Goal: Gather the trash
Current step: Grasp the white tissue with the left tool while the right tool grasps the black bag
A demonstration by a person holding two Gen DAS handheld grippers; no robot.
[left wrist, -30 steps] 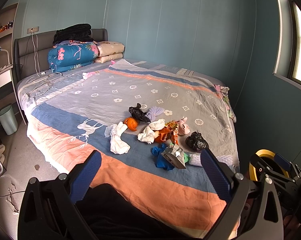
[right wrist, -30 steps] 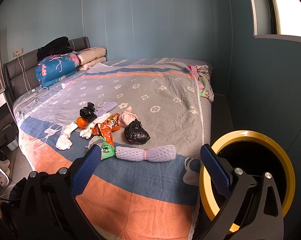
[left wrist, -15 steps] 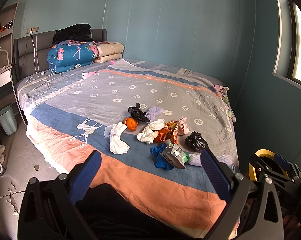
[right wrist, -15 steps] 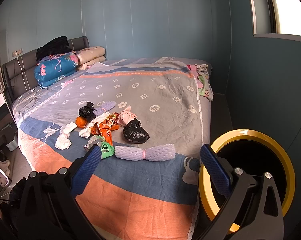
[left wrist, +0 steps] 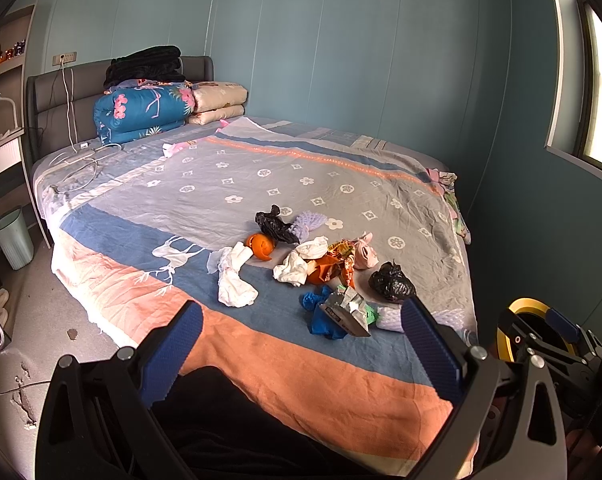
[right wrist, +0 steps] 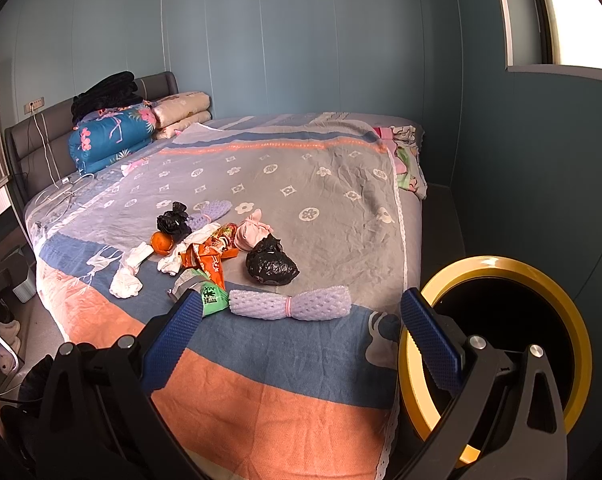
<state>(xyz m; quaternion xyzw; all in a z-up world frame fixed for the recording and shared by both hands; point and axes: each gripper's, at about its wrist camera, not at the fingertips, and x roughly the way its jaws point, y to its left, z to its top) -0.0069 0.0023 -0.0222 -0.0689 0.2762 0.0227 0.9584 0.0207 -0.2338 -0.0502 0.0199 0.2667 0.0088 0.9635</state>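
Teal-walled bedroom, litter pile (right wrist: 217,248) on striped bedspread (right wrist: 301,184).

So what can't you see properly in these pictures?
- Yellow-rimmed bin: its inside is just dark in the right wrist view; in the left wrist view the right gripper hides most of it.
- Black bag: knotted shut, contents hidden.
- Shelf ornaments: too small, cut by the left edge.
- Green wrapper: partly behind a jaw, print unreadable.
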